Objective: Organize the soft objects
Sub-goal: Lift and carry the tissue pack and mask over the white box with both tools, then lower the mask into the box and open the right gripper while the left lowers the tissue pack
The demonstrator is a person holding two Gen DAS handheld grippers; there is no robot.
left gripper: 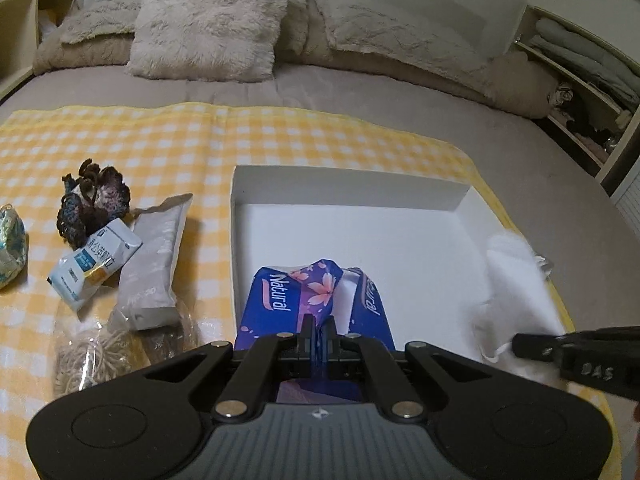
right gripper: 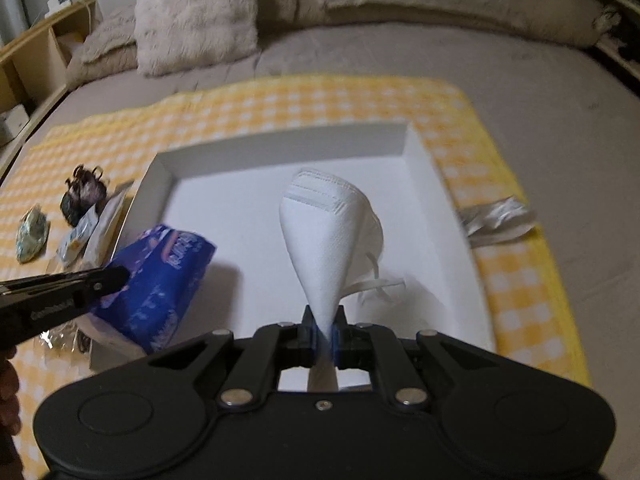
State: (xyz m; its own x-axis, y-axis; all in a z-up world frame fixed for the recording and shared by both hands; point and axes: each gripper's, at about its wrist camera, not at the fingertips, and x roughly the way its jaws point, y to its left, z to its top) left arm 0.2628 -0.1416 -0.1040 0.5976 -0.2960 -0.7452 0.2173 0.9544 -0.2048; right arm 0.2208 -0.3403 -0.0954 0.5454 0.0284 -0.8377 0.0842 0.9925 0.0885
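My left gripper (left gripper: 319,326) is shut on a blue "Natural" tissue pack (left gripper: 276,300) and holds it over the near left part of a white shallow box (left gripper: 348,192). The pack also shows in the right wrist view (right gripper: 160,276), where the left gripper (right gripper: 116,274) enters from the left. My right gripper (right gripper: 323,316) is shut on a white face mask (right gripper: 328,232) and holds it over the box (right gripper: 424,184). The mask shows blurred in the left wrist view (left gripper: 516,280), with the right gripper (left gripper: 520,346) beside it.
On the yellow checked cloth (left gripper: 160,140) left of the box lie a dark scrunchie (left gripper: 94,200), a small white-blue sachet (left gripper: 94,264), a grey pouch (left gripper: 154,264), a bag of string (left gripper: 96,348) and a patterned pouch (left gripper: 10,244). A crumpled wrapper (right gripper: 496,220) lies right of the box. Pillows (left gripper: 212,20) sit behind.
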